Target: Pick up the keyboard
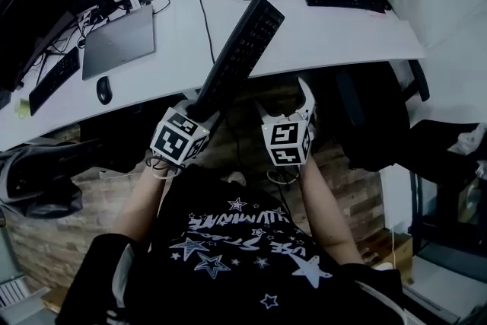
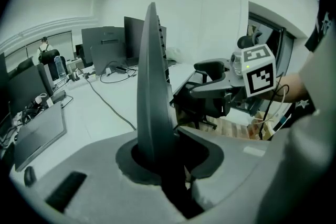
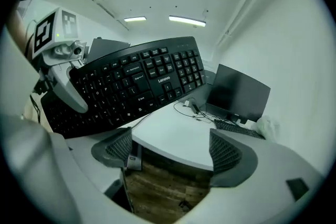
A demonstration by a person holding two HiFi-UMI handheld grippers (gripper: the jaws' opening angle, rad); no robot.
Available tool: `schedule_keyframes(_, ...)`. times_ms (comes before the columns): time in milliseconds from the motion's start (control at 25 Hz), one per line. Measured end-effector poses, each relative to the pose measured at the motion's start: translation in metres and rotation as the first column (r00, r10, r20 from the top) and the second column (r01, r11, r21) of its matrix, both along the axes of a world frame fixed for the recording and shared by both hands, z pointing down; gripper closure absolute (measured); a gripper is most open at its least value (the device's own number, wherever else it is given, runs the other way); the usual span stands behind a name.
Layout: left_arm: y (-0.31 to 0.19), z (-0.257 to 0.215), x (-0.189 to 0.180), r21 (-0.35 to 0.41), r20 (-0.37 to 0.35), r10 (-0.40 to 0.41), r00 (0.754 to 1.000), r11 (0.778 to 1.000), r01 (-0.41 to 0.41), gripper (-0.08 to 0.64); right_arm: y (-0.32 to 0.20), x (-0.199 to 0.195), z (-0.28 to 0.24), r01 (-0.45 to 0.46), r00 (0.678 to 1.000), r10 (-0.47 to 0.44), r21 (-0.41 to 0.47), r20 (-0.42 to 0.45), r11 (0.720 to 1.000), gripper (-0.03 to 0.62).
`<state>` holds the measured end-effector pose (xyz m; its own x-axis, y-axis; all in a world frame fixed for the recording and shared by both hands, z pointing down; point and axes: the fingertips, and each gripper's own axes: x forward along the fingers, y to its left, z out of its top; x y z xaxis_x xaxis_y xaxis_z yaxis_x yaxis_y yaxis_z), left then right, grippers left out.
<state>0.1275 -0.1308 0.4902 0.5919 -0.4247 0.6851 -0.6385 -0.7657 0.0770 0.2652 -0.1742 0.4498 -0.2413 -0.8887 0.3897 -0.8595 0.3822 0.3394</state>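
Black plastic and long, the keyboard (image 1: 240, 57) is off the counter (image 1: 335, 34). It is pinched edge-on at its near end by the left hand-held gripper (image 2: 168, 157) and reaches up and away from those jaws, its far end over the counter. The right hand-held gripper (image 1: 285, 104) hangs just beside the left one with its jaws spread; only the counter edge and the floor show between them.

The main risk is leverage. The whole length hangs from one end, so the smooth casing could pivot or slip in the pads and the far end could drop onto the counter. A dark cable (image 1: 204, 19) lies beyond the left hand-held gripper and runs toward the keyboard. If it is the keyboard's own lead, it could pull taut on a further lift and tug the keyboard from the grip.
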Motion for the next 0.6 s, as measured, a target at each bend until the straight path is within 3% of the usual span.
schedule_keyframes(280, 0.01, -0.011, 0.005, 0.037, -0.095, -0.011, 0.995, 0.999, 0.014, 0.469, 0.027, 0.013, 0.001, -0.069, 0.995, 0.069, -0.011, 0.072, 0.998, 0.378)
schedule_keyframes(480, 0.027, -0.013, -0.026, 0.011, -0.13, -0.004, 0.992, 1.0, 0.006, 0.469, 0.041, 0.003, 0.007, -0.168, 0.981, 0.169, -0.023, 0.094, 0.986, 0.583)
schedule_keyframes(600, 0.04, -0.014, -0.053, 0.003, -0.157, -0.004, 0.988, 1.0, 0.005, 0.469, 0.054, -0.01, 0.004, -0.211, 0.973, 0.214, -0.036, 0.087, 0.977, 0.584)
